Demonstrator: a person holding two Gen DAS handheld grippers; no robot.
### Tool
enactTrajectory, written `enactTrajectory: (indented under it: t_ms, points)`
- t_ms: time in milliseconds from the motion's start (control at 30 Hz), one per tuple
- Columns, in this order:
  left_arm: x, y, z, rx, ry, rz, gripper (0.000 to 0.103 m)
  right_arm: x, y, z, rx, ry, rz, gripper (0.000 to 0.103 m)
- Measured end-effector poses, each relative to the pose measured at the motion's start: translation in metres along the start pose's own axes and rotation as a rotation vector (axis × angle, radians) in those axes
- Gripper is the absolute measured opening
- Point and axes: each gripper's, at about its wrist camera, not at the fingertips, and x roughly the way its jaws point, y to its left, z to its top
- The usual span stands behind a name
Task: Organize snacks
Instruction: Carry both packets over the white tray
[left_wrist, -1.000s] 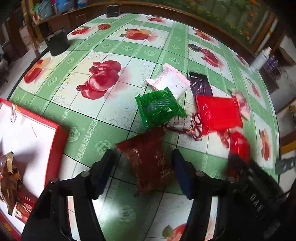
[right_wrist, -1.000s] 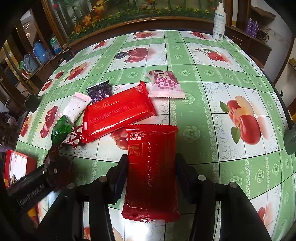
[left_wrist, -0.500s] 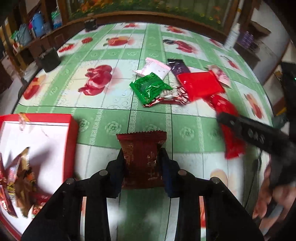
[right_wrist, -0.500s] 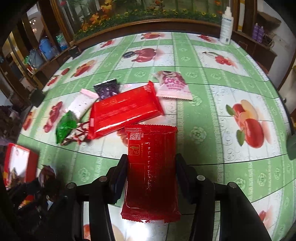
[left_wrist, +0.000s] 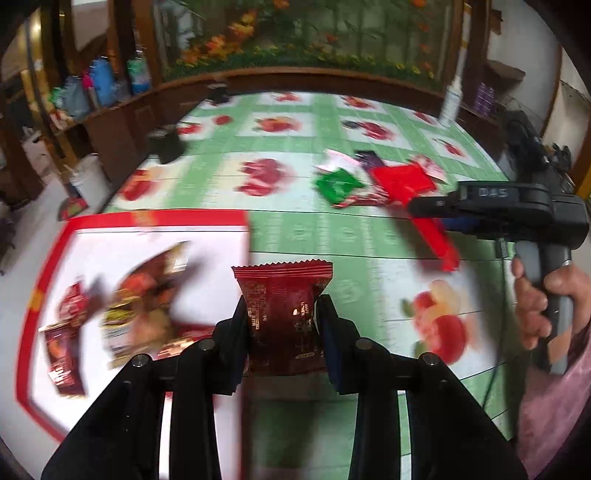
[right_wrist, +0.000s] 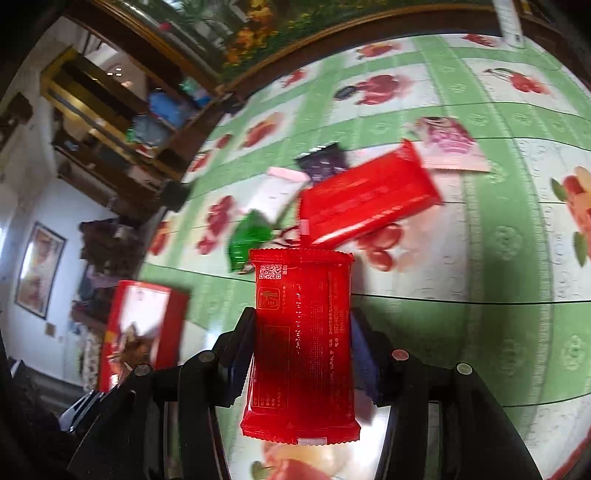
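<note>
at the far left we see the red box (left_wrist: 44, 280), its white floor already carrying several wrapped snacks, on the table (left_wrist: 317, 236). just right of the box's near corner, the left gripper (left_wrist: 282, 325) has just been closing and now has its jaws drawn in narrow on the dark red packet (left_wrist: 282, 314), pads pressing its two long sides. we judge this packet light, soft and crinkly: the foil would slip if pinched by a seal edge, so holding across the middle suits it. further right of the box lies the loose pile, the green packet (left_wrist: 338, 186) nearest and the flat red packet (left_wrist: 402, 181) beyond it, all thin film and easily dragged. well right of the box, a hand (left_wrist: 546, 299) carries the right gripper (right_wrist: 301, 343), its jaws about half apart and clamped on the bright red packet (right_wrist: 301, 343). that one looks longer and floppier, so we expect its free end to sag.
</note>
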Motion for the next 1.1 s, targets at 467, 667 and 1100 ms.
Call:
enactTrajectory:
  t_ms: [467, 667, 1100]
  points:
    - [-0.03, 0.137, -0.026, -0.208, -0.113, 0.222, 0.032, 0.026, 0.099, -0.038, -0.169, -0.064, 0.185, 0.05]
    - [-0.029, 0.16, -0.039, -0.226, -0.116, 0.226, 0.032, 0.044, 0.166, -0.062, -0.232, -0.066, 0.365, 0.05]
    - [-0.022, 0.181, -0.051, -0.236, -0.103, 0.185, 0.033, 0.097, 0.243, -0.088, -0.289, -0.031, 0.411, 0.05]
